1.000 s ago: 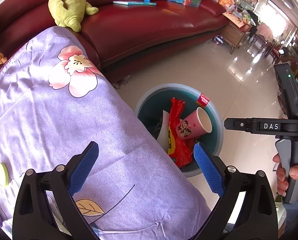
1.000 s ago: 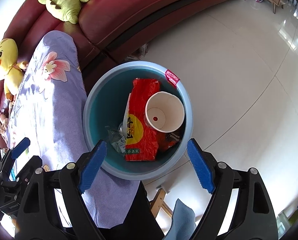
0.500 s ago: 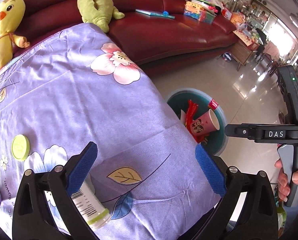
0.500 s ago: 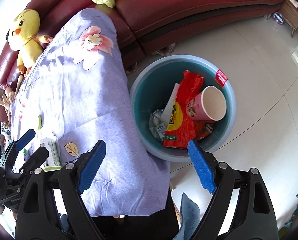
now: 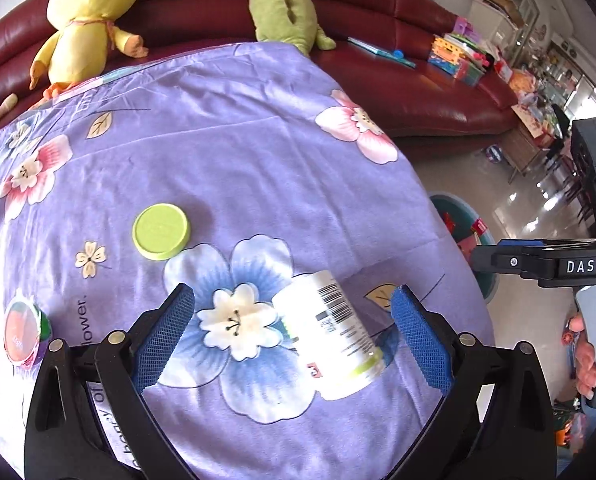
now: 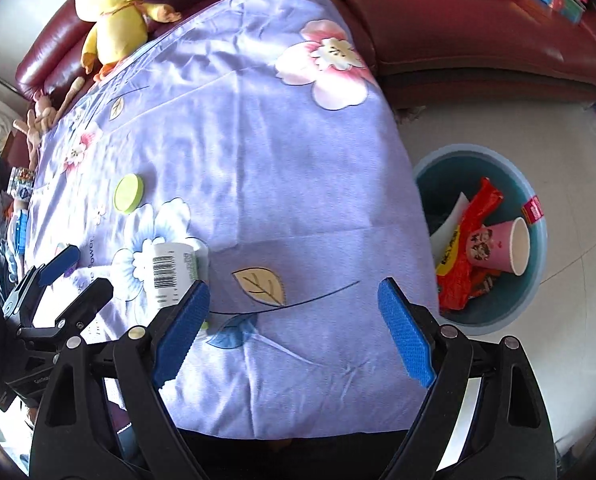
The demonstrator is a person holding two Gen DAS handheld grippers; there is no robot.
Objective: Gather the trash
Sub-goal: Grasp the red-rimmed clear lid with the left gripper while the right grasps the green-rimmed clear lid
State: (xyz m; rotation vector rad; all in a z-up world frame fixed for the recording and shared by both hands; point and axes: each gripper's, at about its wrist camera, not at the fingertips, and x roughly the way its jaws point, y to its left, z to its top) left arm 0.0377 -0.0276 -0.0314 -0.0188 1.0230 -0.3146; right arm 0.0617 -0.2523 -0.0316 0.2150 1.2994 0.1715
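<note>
**Left gripper now lined up on the bottle; bin drop is behind us**

White bottle (image 5: 329,336) lies on its side on the purple floral cloth (image 5: 234,152), barcode up, green-edged end toward the camera. It sits between the left gripper (image 5: 294,340) fingers, closer to the right-hand pad. No contact that I can see. Jaws are spread wide, nothing held.

What changed: a second ago the left wrist camera was pointing over the cloth edge down into the bin, bottle out of sight. Half a second ago the bottle only peeked in behind the left pad. Now it's in the gap. So the left unit has swung off the bin and back over the table, settling on the next pickup.

Right gripper (image 6: 294,332) did the same swing: it was straight over the bin, now it's over the near edge of the cloth. Also spread apart and empty. In its view the bottle (image 6: 170,268) is partly hidden behind its left pad.

Blue bin (image 6: 537,240) stands on the floor off the right edge of the table, already holding a pink paper cup (image 6: 501,246) and a red wrapper (image 6: 465,252).

Still on the cloth: a green lid (image 5: 161,231), well apart from the bottle, and a small round pink-topped container (image 5: 24,336) at the far left edge.

My read: bottle is the next item. It's off-centre in the jaws and round, so it may roll on closing. At least three pieces are left, so partway through.
</note>
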